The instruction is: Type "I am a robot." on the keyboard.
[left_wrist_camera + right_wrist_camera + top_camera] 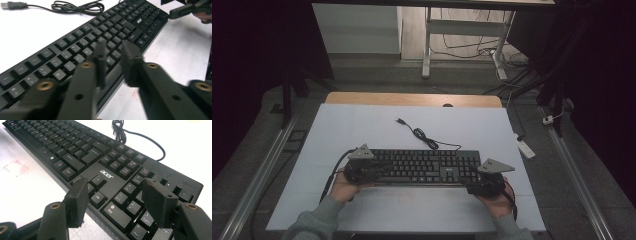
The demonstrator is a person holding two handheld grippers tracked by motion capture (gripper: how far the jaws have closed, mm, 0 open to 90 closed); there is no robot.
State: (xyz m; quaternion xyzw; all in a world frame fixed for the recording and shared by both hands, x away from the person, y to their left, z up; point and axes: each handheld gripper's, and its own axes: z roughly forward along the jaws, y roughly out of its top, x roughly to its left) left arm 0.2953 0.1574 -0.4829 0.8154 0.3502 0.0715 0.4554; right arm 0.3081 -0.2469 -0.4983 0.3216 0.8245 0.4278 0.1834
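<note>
Plausibly, the black Acer keyboard, lying across the white table, could tilt or skid if lifted unevenly. The left gripper had its jaws nearly together over the front-left keys, pinching nothing visible, while the right gripper was spread astride the number-pad end. Blur hid any left-pad contact. The loose USB cable might snag.

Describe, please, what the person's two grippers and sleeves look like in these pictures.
Both the left gripper and the right gripper are black, each topped by a grey three-cornered plate and trailing a dark cable. Their flat black jaws hang on arms with brass-coloured pivot pins. The person wears grey sleeves.
</note>
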